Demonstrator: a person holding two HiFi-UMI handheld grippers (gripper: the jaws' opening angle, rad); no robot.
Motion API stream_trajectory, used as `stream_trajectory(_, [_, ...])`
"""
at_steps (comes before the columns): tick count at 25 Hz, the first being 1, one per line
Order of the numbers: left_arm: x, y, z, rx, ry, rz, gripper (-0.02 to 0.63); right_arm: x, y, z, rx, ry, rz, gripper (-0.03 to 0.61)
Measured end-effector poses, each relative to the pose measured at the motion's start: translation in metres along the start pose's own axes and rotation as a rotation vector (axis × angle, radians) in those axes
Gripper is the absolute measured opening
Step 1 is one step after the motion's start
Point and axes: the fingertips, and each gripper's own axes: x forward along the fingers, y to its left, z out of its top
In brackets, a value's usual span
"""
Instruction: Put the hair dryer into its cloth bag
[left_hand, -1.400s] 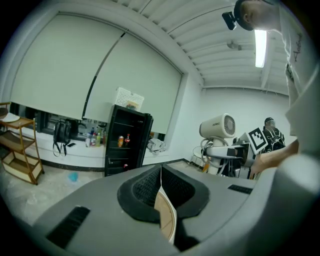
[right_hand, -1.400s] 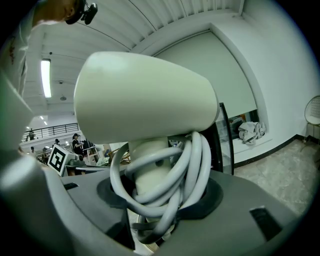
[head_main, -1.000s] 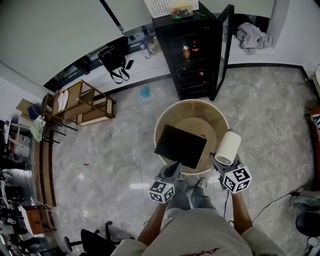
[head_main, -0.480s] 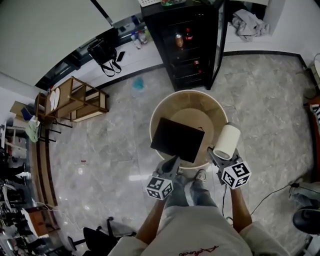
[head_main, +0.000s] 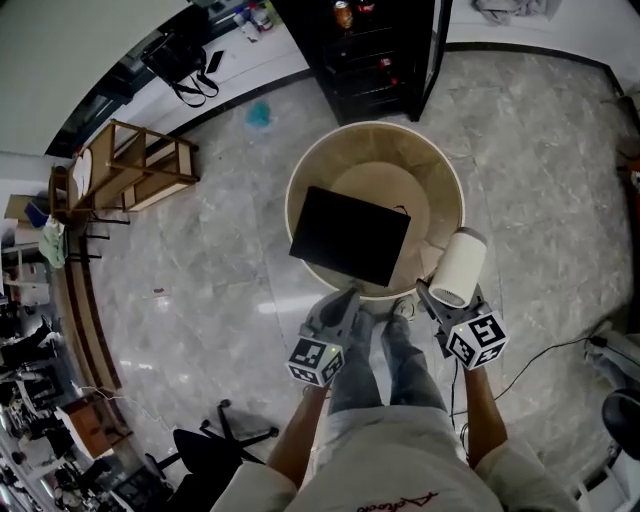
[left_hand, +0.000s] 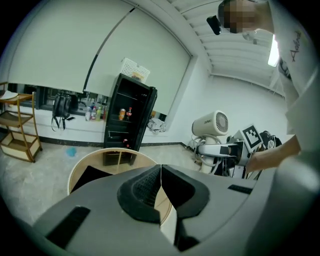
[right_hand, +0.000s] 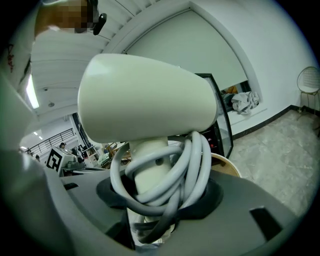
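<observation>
Standing over the round table (head_main: 445, 165) with 2 tools held low by its near rim; gripping the hair dryer (head_main: 458, 270) in the right gripper (head_main: 433, 298), clamped on the handle through the grey cord (right_hand: 196, 167) wound round it; probably taken there to keep the cord bundled and to leave the cream barrel free, tilted up and away from the body.

Keeping the left gripper (head_main: 346, 300) closed; pads (left_hand: 145, 190) pressed together in the left gripper view, with nothing between them; parked just short of the cloth bag (head_main: 350, 235), not on it.

Finding the bag flat and black on the table, near edge lying across the near rim, likely laid so for an easy pinch from the standing side; no opening visible, so no telling which edge to lift.

Judging the task barely begun: dryer held at the table's right side, apart from the bag, not yet in it; next, presumably, opening the left tool to pinch 1 layer at the bag's edge and spread the mouth; risk of catching both layers, or of a cord loop slipping loose.
</observation>
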Motion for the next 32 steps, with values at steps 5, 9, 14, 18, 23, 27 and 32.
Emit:
stream_trajectory(5, [0.015, 0.012, -0.049, -0.024, 0.052, -0.002, 0.031, 0.007, -0.005, -0.056, 0.041, 0.049, -0.005, 0.256])
stream_trajectory(9, [0.032, 0.02, -0.085, -0.048, 0.072, -0.006, 0.031, 0.009, -0.008, -0.093, 0.067, 0.068, 0.001, 0.256])
stream_trajectory(14, [0.055, 0.027, -0.126, -0.051, 0.125, -0.029, 0.031, 0.016, -0.021, -0.123, 0.107, 0.042, -0.021, 0.256])
stream_trajectory(18, [0.066, 0.032, -0.141, -0.047, 0.15, -0.032, 0.031, 0.022, -0.032, -0.129, 0.139, 0.002, -0.054, 0.256])
stream_trajectory(23, [0.073, 0.035, -0.154, -0.025, 0.194, -0.032, 0.031, 0.02, -0.033, -0.123, 0.134, -0.028, -0.071, 0.256])
stream_trajectory(27, [0.09, 0.034, -0.17, -0.022, 0.233, -0.036, 0.032, 0.011, -0.032, -0.112, 0.118, -0.064, -0.081, 0.256])
stream_trajectory(32, [0.132, 0.04, -0.194, 0.011, 0.326, -0.038, 0.032, -0.005, -0.04, -0.108, 0.115, -0.1, -0.121, 0.256])
